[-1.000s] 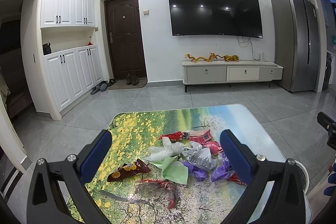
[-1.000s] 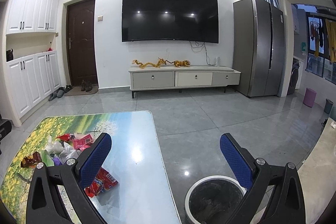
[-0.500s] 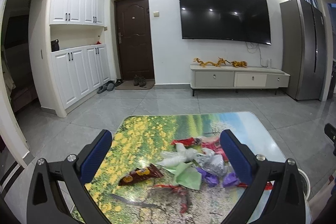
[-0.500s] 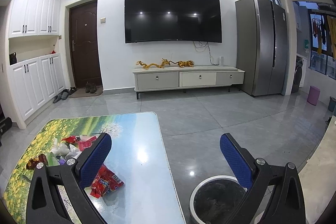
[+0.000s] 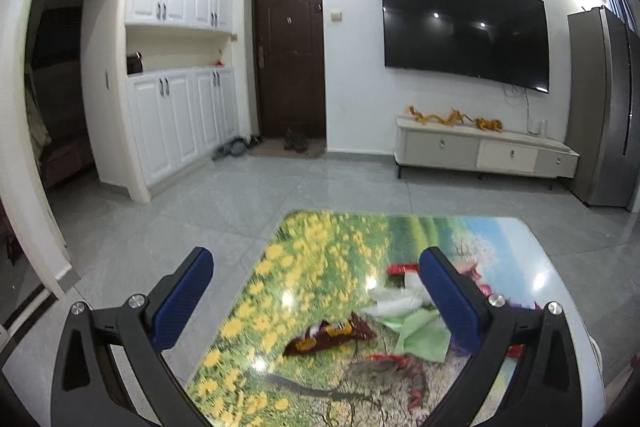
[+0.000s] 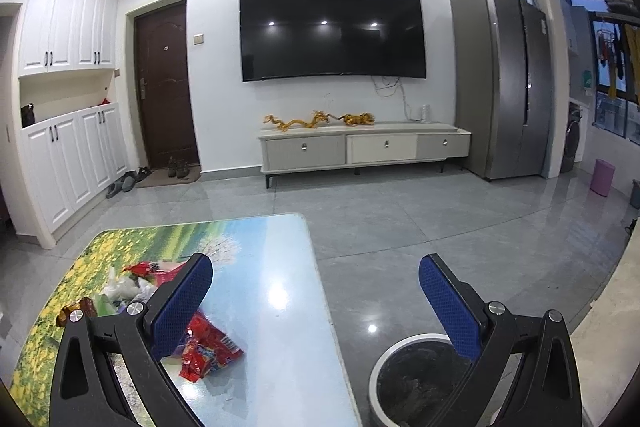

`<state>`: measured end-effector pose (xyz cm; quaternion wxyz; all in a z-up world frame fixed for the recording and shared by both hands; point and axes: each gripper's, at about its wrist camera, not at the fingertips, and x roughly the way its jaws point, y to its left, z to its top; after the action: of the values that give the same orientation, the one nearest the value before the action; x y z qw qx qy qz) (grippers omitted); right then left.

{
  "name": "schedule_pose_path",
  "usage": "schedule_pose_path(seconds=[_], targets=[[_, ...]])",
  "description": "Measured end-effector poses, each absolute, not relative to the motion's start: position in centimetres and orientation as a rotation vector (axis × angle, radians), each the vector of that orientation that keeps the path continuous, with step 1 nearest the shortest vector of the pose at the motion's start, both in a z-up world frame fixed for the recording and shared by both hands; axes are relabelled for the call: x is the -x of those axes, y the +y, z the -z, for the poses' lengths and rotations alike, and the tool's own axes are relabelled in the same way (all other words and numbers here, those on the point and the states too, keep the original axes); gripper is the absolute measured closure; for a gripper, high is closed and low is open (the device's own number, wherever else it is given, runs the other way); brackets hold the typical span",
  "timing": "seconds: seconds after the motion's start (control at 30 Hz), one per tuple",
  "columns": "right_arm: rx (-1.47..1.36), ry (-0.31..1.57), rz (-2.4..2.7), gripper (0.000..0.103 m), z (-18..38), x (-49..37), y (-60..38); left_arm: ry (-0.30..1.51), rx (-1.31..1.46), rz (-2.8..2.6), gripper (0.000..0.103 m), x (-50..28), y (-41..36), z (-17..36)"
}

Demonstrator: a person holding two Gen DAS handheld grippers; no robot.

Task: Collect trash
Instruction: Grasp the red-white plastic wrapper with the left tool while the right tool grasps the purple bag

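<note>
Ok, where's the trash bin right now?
On the floor in the right wrist view, the trash bin stands just right of the table, under the right tool.

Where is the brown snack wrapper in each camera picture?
Left wrist view: the brown snack wrapper lies low in the middle, on the table's yellow flowers.
Right wrist view: the same wrapper peeks out at far left, above the left claw finger.
Shared landmark: the green paper beside it.
</note>
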<state>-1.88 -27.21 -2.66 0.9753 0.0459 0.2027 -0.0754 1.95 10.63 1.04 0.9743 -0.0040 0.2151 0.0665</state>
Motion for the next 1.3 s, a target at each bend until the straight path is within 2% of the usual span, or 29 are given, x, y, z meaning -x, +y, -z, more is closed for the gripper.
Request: schedule_pose_path(seconds=[0.37,0.73,0.97,1.17,1.23,1.3], targets=[[-0.061,0.547,0.046,0.001,5.4,-2.2,-25.5,0.657,0.003,0.067,0.001,-3.2,7.8,6.4],[0.007,0.713,0.009,0.020,11.4,-9.6,-26.0,0.813,-0.046,0.166,0.013,-5.1,3.8,11.6],[-0.075,0.796,-0.295,0.024,13.8,-9.6,-23.0,0.883,-0.045,0.172,0.024,-6.5,3.6,13.8],[-0.044,0.819,-0.398,0.024,14.1,-9.1,-19.9,0.903,-0.047,0.196,0.045,-7.4,3.5,14.7],[-0.048,0.821,-0.402,0.028,14.1,-9.8,-19.6,0.908,-0.047,0.199,0.050,-7.6,3.5,14.9],[-0.060,0.831,-0.395,0.033,14.1,-10.6,-19.7,0.914,-0.040,0.209,0.060,-7.7,3.5,15.1]])
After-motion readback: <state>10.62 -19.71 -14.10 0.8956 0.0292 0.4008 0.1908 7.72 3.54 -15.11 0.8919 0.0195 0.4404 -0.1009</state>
